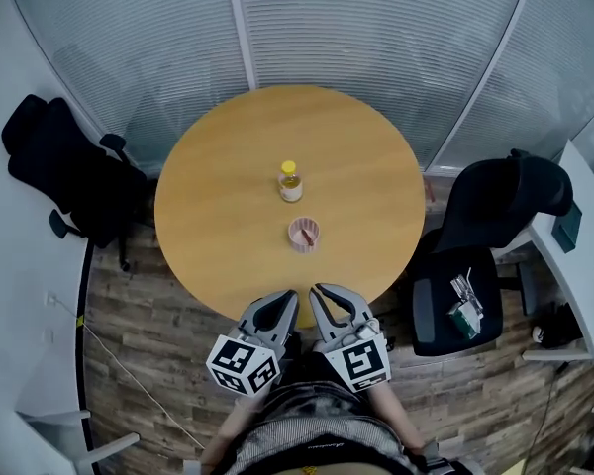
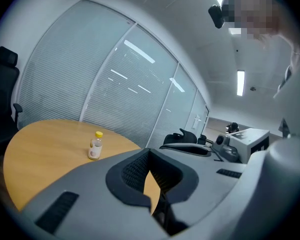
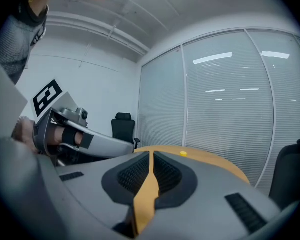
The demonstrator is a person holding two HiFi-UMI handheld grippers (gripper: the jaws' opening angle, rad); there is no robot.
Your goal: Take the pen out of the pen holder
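A small pink pen holder (image 1: 304, 235) stands on the round wooden table (image 1: 218, 216), a little nearer than its middle, with a reddish pen (image 1: 306, 233) lying inside it. My left gripper (image 1: 289, 297) and right gripper (image 1: 320, 291) hover side by side at the table's near edge, well short of the holder. Both are shut with nothing between the jaws. In the left gripper view the shut jaws (image 2: 150, 153) fill the lower frame. The right gripper (image 3: 151, 156) likewise blocks its own view. The holder is hidden in both gripper views.
A clear bottle (image 1: 291, 182) with a yellow cap stands just beyond the holder, and the bottle (image 2: 95, 147) also shows in the left gripper view. Black office chairs (image 1: 69, 171) (image 1: 495, 236) flank the table. A white desk (image 1: 574, 255) is at the right, glass walls behind.
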